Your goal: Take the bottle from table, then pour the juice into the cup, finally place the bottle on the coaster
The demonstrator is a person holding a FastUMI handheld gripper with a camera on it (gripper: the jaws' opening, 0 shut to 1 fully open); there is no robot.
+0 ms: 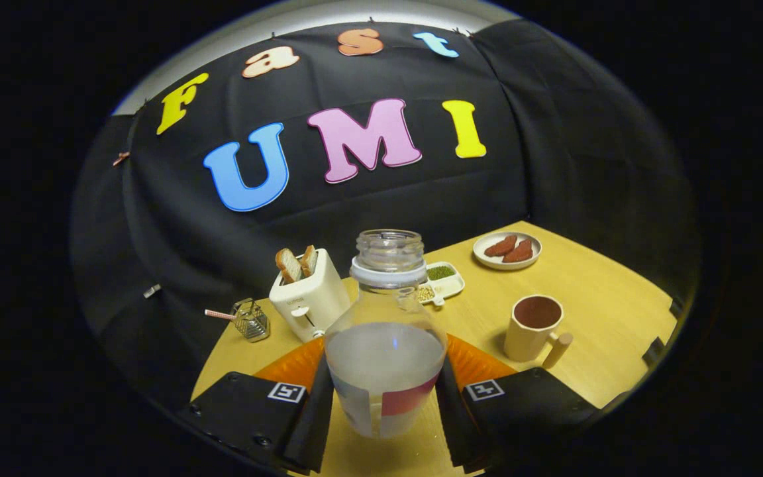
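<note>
Gripper (385,404) clamped on open bottle (385,344) (upright, part full), lower centre; cup (535,328) right of it, toaster (308,295) left, on table (593,311).

Gripper (385,397) held level, both fingers (315,411) closed against opposite sides of the clear glass bottle (385,344), gripping its lower body.

- A black cloth wall (381,199) hangs in soft folds behind the tabletop and wraps round both its sides
- Above the cloth wall runs a pale strip of ceiling or upper wall (328,16), lit more brightly than the rest
- The tabletop (593,311) is light wood with a faint grain, warmly lit, its far corner meeting the cloth wall
- Small clips (152,290) pin the cloth beside the tabletop
</note>
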